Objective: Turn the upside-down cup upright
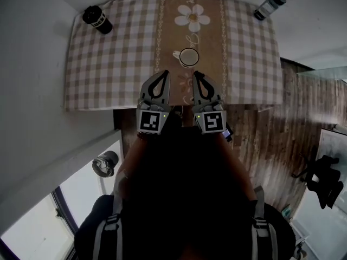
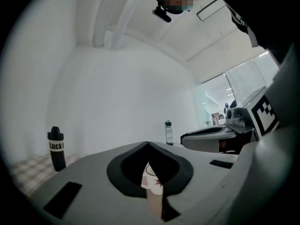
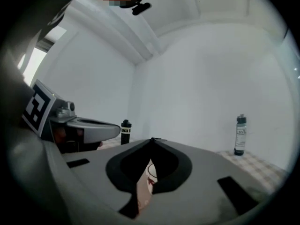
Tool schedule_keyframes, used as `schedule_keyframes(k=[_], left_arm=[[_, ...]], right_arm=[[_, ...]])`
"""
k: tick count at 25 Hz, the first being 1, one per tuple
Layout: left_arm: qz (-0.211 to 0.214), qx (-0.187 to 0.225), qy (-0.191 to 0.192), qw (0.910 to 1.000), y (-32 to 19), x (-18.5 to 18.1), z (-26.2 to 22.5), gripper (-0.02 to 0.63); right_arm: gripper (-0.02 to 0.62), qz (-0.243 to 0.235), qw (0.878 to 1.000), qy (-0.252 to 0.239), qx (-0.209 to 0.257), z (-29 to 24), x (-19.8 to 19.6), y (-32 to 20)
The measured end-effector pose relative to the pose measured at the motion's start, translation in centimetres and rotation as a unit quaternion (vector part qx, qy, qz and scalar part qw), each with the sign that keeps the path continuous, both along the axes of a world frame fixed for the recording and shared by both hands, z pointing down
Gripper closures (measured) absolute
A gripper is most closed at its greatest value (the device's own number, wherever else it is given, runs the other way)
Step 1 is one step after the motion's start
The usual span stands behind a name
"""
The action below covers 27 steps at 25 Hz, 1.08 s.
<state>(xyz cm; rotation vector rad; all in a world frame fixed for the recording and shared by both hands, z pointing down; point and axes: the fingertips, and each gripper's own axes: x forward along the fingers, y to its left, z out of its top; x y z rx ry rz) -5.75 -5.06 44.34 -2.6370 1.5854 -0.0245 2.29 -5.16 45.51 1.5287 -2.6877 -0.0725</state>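
Observation:
A white cup (image 1: 188, 57) with a small handle on its left stands on the checked tablecloth (image 1: 108, 64), its round opening facing up. Both grippers hover side by side just short of it, near the table's front edge. My left gripper (image 1: 165, 73) is shut with nothing in it, and so is my right gripper (image 1: 196, 73). In the left gripper view the jaw tips meet (image 2: 148, 143), and the cup (image 2: 151, 173) shows through the gap below them. The right gripper view shows the same: tips together (image 3: 152, 139), the cup (image 3: 151, 173) beyond them.
A black bottle (image 1: 97, 19) stands at the table's far left corner and a clear bottle (image 1: 269, 5) at the far right corner. A white wall runs along the left. Wooden floor (image 1: 265, 140) and a black chair (image 1: 324, 179) lie to the right.

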Motion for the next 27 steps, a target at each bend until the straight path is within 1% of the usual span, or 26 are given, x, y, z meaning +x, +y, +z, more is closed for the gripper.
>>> schedule_keyframes(k=[1, 3, 6, 9, 13, 19, 23, 27], left_arm=[[-0.001, -0.001, -0.001, 1.0, 0.5, 0.5, -0.2, 0.615], [-0.003, -0.005, -0.004, 1.0, 1.8, 1.5, -0.2, 0.615], [0.001, -0.014, -0.018, 0.9997, 4.1, 3.4, 0.1, 0.615], [0.005, -0.014, -0.024, 0.9996, 6.8, 5.0, -0.2, 0.615], [-0.011, -0.024, -0.031, 0.9992, 10.6, 5.7, 0.0, 0.615], [-0.027, -0.041, -0.036, 0.9981, 15.6, 6.2, 0.8, 0.615], [-0.027, -0.051, -0.037, 0.9976, 17.7, 7.3, 1.2, 0.615], [-0.02, -0.055, -0.043, 0.9974, 19.2, 9.1, 1.7, 0.615]], right_arm=[[0.595, 0.004, 1.0, 0.005, -0.006, 0.1, 0.4, 0.5], [0.597, -0.004, 1.0, 0.008, -0.012, -0.1, 0.7, 1.9], [0.597, -0.019, 1.0, 0.0, -0.017, -0.5, 1.1, 4.2], [0.597, -0.032, 0.999, -0.007, -0.023, -0.4, 1.8, 6.6], [0.597, -0.041, 0.998, -0.021, -0.036, -0.1, 2.8, 9.5], [0.597, -0.049, 0.997, -0.038, -0.04, -0.1, 3.7, 13.3], [0.597, -0.052, 0.997, -0.04, -0.043, 0.2, 4.6, 15.6], [0.597, -0.049, 0.996, -0.047, -0.05, 0.5, 6.7, 17.1]])
